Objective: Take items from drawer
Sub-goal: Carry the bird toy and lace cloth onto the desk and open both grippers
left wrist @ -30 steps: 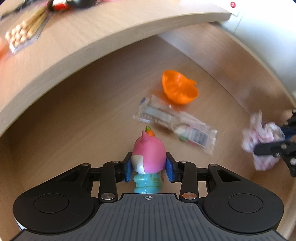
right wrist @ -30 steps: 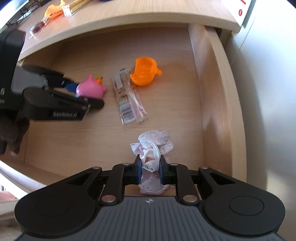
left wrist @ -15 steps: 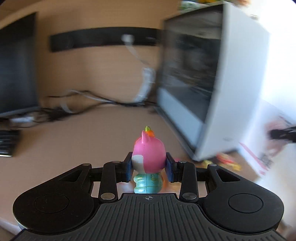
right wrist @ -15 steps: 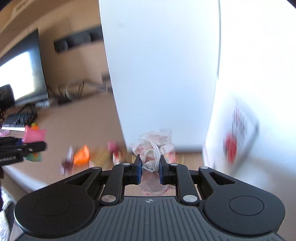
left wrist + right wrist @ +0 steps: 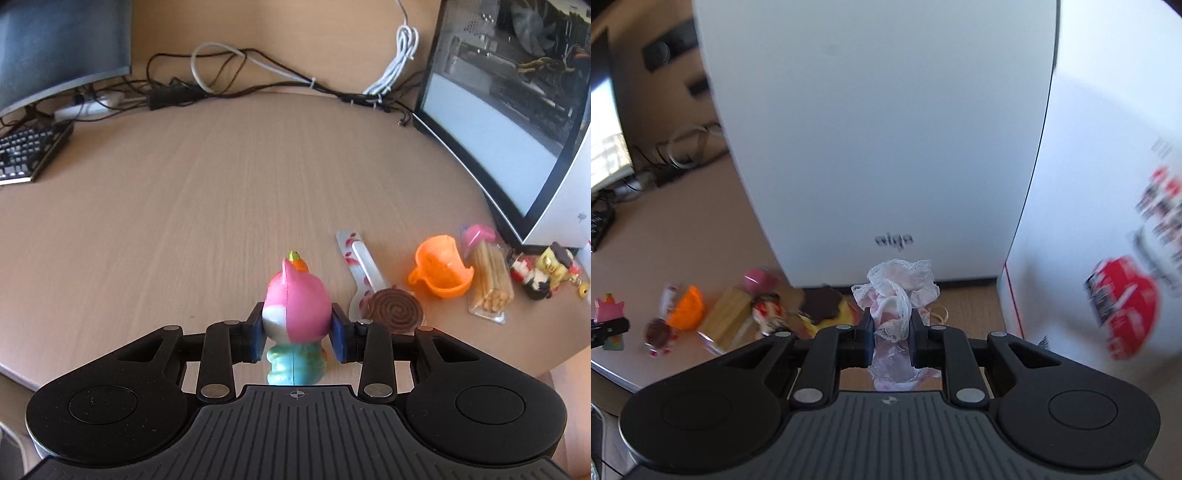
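My left gripper (image 5: 297, 334) is shut on a pink and teal squishy toy (image 5: 295, 306), held above the wooden desk (image 5: 207, 192). In the right wrist view the same toy (image 5: 608, 310) shows at the far left edge. My right gripper (image 5: 890, 334) is shut on a crumpled white and pink lace cloth (image 5: 897, 288), held in front of a white computer case (image 5: 871, 122). The drawer is out of view.
On the desk's right part lie a chocolate spiral lollipop (image 5: 396, 309), an orange toy cup (image 5: 441, 271), a packet of biscuit sticks (image 5: 487, 275) and small figurines (image 5: 543, 271). A keyboard (image 5: 26, 155), monitor (image 5: 55, 48) and cables (image 5: 229, 77) fill the back. A white box (image 5: 1108, 221) stands right.
Both grippers have lifted out of the drawer with their items and now point over the desk top. The left view has steadied; the right view has drawn closer to the computer case.
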The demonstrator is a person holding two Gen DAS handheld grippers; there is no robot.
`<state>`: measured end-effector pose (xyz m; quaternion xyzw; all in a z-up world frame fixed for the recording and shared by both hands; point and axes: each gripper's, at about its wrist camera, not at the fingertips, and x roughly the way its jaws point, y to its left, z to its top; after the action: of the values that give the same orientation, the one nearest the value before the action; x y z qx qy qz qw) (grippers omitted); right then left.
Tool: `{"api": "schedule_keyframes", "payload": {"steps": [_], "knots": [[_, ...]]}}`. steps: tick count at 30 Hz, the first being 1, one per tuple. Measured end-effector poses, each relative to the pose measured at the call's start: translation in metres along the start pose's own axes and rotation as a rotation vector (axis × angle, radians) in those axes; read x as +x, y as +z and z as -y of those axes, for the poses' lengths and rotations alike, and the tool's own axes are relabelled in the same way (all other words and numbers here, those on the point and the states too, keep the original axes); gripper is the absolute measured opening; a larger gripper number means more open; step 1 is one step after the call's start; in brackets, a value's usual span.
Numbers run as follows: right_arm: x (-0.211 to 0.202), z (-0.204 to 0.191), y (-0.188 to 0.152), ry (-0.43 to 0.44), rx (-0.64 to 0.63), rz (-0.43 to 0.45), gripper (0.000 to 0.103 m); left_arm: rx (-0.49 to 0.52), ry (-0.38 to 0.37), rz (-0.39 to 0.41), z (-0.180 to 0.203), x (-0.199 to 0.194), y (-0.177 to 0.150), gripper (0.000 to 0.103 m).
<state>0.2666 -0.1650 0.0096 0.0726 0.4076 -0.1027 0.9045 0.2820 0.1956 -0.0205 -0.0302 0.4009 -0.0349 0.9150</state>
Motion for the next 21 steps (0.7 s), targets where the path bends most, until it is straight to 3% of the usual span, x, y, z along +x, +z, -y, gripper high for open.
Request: {"api": "schedule_keyframes", "payload": {"steps": [7, 13, 15, 17, 21], "knots": [[0.041, -0.005, -0.002, -0.033, -0.03, -0.029, 0.018, 0.002, -0.008, 0.054, 0.002, 0.012, -0.005, 0.039], [0.042, -0.012, -0.001, -0.022, -0.078, -0.004, 0.021, -0.019, -0.102, 0.048, 0.007, 0.018, 0.001, 0.039], [0.041, -0.012, -0.003, -0.02, -0.078, -0.004, 0.029, -0.033, -0.141, 0.04, 0.008, 0.02, 0.002, 0.039], [0.04, -0.012, -0.005, -0.025, -0.076, -0.002, 0.052, -0.027, -0.147, 0.036, 0.011, 0.02, 0.003, 0.039], [0.028, -0.01, -0.006, -0.023, -0.065, 0.043, 0.053, -0.01, -0.099, 0.071, 0.012, 0.014, 0.005, 0.039]]}}
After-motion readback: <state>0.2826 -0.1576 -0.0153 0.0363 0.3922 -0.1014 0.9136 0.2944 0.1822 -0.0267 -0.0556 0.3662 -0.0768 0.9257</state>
